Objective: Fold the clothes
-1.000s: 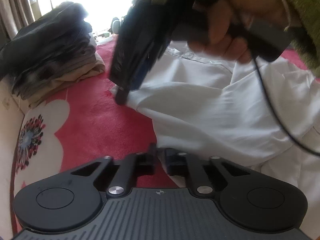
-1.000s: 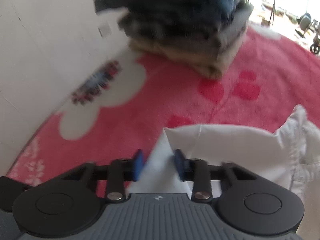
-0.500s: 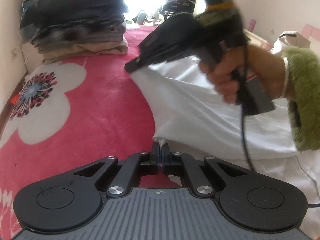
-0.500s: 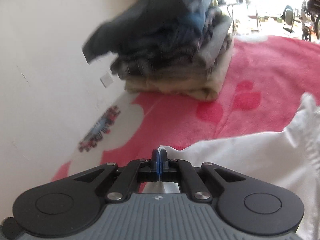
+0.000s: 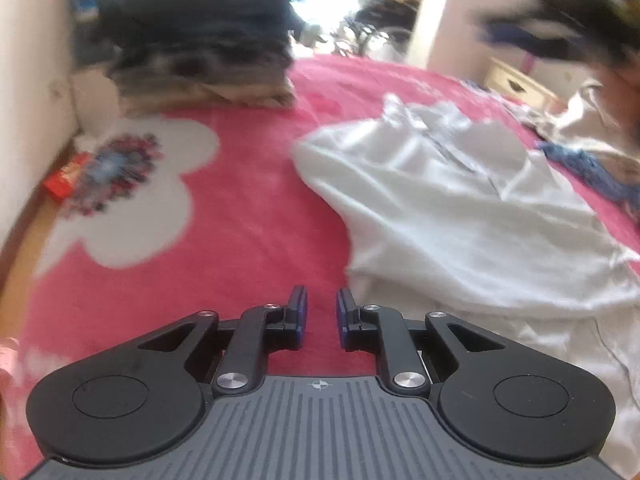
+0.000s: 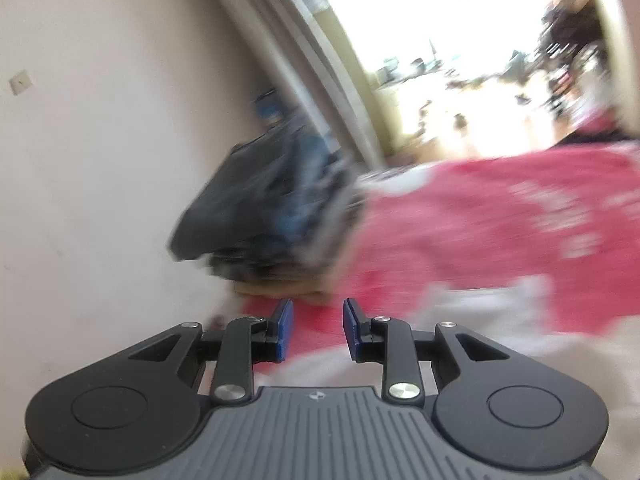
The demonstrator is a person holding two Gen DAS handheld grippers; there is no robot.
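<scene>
Against the wall at far left, a stack of folded clothes (image 5: pixel 200 44), dark layers over a tan one, parked at the blanket's edge, probably to keep finished pieces out of the working area; in the right wrist view the same stack (image 6: pixel 272 216), blurred and tilted. Nearer along the wall, a small red packet (image 5: pixel 66 176) in the gap beside the blanket, apparently no part of the job. Spread across the middle, a pink blanket (image 5: pixel 256 216) with a big white flower (image 5: pixel 132 196), serving as the flat folding surface.

Low in the centre of the left wrist view, the left gripper (image 5: pixel 321 312), jaws opening with only pink blanket showing between the blue pads, no cloth pinched; aimed just off the near corner of the garment, most likely a release after laying an edge down. Right of that, the white garment (image 5: pixel 472 208), the piece in hand: lying on the blanket, one layer doubled over another, near hem close beside the left gripper but apart from it, collar end rumpled toward the far side; fold judged partly done, not yet squared. Further right, a heap of unfolded clothes (image 5: pixel 588 148), blue and cream, presumably waiting.

At top right, a smeared dark shape, likely the other tool, too blurred to confirm. In its own view, the right gripper (image 6: pixel 318 328), jaws also opening and empty, white cloth below it and untouched.
</scene>
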